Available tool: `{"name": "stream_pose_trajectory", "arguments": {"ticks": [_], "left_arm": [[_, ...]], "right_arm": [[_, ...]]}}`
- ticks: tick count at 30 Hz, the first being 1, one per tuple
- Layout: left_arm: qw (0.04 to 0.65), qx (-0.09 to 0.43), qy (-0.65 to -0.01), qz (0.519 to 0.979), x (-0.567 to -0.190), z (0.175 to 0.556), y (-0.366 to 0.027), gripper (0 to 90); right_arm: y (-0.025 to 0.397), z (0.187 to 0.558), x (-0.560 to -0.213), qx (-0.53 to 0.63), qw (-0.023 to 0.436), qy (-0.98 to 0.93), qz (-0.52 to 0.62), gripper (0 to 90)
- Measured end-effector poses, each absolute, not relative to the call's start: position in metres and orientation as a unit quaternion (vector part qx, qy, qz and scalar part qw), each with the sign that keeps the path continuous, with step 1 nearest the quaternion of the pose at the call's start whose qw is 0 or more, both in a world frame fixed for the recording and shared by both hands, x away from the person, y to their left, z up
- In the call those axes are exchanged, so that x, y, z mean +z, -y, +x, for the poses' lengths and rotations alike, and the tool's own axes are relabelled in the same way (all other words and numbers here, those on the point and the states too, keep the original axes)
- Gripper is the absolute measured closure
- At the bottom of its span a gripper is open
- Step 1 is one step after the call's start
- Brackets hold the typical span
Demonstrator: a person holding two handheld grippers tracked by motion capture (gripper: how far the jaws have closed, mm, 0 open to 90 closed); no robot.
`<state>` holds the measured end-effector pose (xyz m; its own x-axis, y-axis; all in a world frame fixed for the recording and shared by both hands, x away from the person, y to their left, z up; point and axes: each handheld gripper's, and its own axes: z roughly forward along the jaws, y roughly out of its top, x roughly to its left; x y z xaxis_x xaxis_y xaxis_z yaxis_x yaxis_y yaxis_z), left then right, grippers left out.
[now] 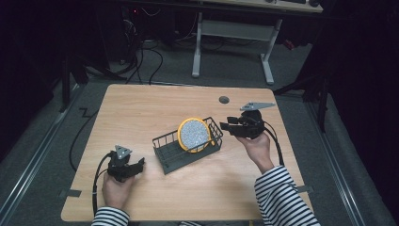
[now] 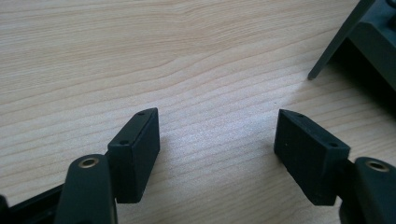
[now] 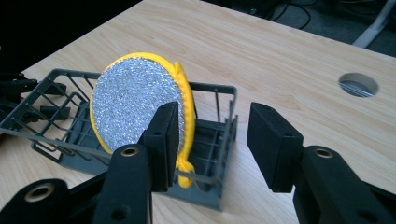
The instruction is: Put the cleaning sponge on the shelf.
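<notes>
We had the round scrubber (image 1: 194, 134), yellow-rimmed w/ a silvery glitter face, standing on edge inside the dark wire rack (image 1: 165, 144) at mid tabletop (image 1: 141, 108). It leaned toward the rack's right end, tilted a bit, lower edge down among the bars. So we judged the placing part as good as done: pad was in the rack, nothing gripping it.

Right tongs (image 3: 212, 140) were released, jaws spread w/ nothing between them, hovering just beside the rack's right end. In the right gripper view the scrubber (image 3: 137, 105) sat beyond the left jaw, apart from it as far as we could tell, and the rack (image 3: 56, 93) ran off to the left. Left tongs (image 2: 217, 140) were also released, jaws wide over bare wood near the front-left of the tabletop, a corner of the rack (image 2: 369, 32) at the edge of that view. In the high view they (image 1: 126, 167) sat low at the left, well apart from the pad.

What was left, in our view: back the right tongs (image 1: 237, 126) clear w/o nudging the rack, maybe check the pad wouldn't tip out.

Around: a round cable hole (image 1: 224, 100) toward the far right of the tabletop, a 2nd desk's white legs (image 1: 268, 61) and loose cables (image 1: 141, 61) on the floor behind. Nothing stood in the way; the only snag risk was the rack's thin wires close to the right jaws.
</notes>
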<state>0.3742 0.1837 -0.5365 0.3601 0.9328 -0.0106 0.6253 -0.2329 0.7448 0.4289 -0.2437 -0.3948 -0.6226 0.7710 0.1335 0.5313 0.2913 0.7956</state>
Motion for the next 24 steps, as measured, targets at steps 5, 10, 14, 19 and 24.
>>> {"name": "stream_pose_trajectory", "arguments": {"ticks": [5, 10, 14, 19, 24], "left_arm": [[0.339, 0.227, -0.518, 0.752, -0.536, 0.374, -0.184, 31.7], [0.339, 0.227, -0.518, 0.752, -0.536, 0.374, -0.184, 31.8], [0.339, 0.227, -0.518, 0.752, -0.536, 0.374, -0.184, 31.7], [0.339, 0.227, -0.518, 0.752, -0.536, 0.374, -0.184, 31.7], [0.339, 0.227, -0.518, 0.752, -0.536, 0.374, -0.184, 31.8]], "right_arm": [[0.255, 0.422, -0.390, 0.435, 0.148, -0.785, 0.416, 54.4], [0.271, 0.414, -0.390, 0.442, 0.155, -0.773, 0.427, 54.8], [0.284, 0.407, -0.391, 0.443, 0.165, -0.765, 0.437, 54.7], [0.301, 0.396, -0.392, 0.446, 0.173, -0.753, 0.451, 54.4], [0.311, 0.387, -0.389, 0.449, 0.193, -0.746, 0.452, 54.8]]}}
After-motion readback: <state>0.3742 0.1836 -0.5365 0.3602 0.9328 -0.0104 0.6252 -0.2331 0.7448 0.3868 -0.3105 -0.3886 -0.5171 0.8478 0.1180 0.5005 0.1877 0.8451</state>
